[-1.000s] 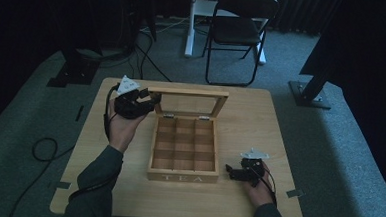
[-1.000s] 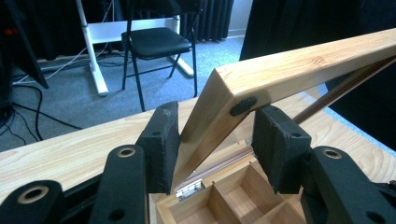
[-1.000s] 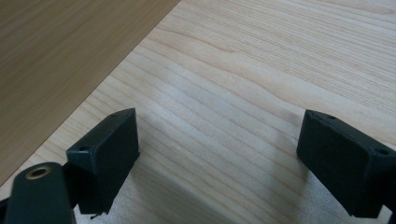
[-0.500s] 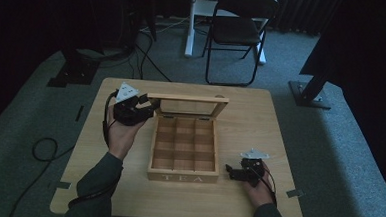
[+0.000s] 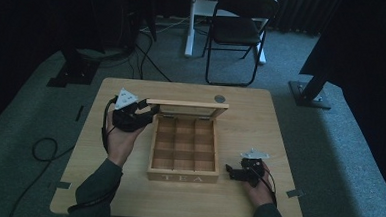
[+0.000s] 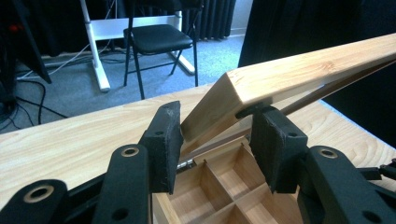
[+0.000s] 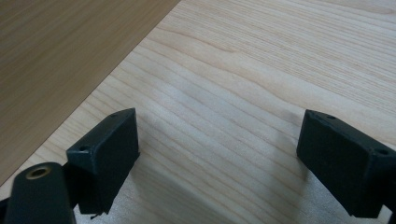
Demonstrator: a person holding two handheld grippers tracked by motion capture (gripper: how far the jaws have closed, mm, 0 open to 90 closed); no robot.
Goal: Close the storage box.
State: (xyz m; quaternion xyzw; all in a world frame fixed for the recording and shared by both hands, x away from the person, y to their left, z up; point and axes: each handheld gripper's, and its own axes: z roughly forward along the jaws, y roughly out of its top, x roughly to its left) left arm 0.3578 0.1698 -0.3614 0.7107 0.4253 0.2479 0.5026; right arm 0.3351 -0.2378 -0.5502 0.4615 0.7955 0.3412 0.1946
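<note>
Left gripper (image 5: 148, 113) jaws straddle the near-left corner of the lid (image 6: 299, 70) of the wooden tea box (image 5: 184, 148) at table centre; lid half raised. Whether they pinch it is unclear. Right gripper (image 5: 230, 171) gapes wide, empty, low over the table (image 5: 260, 117) just right of the box.

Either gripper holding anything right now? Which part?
The left gripper has its jaws around the left front corner of the tea box lid. The right gripper is open above the table, empty.
</note>
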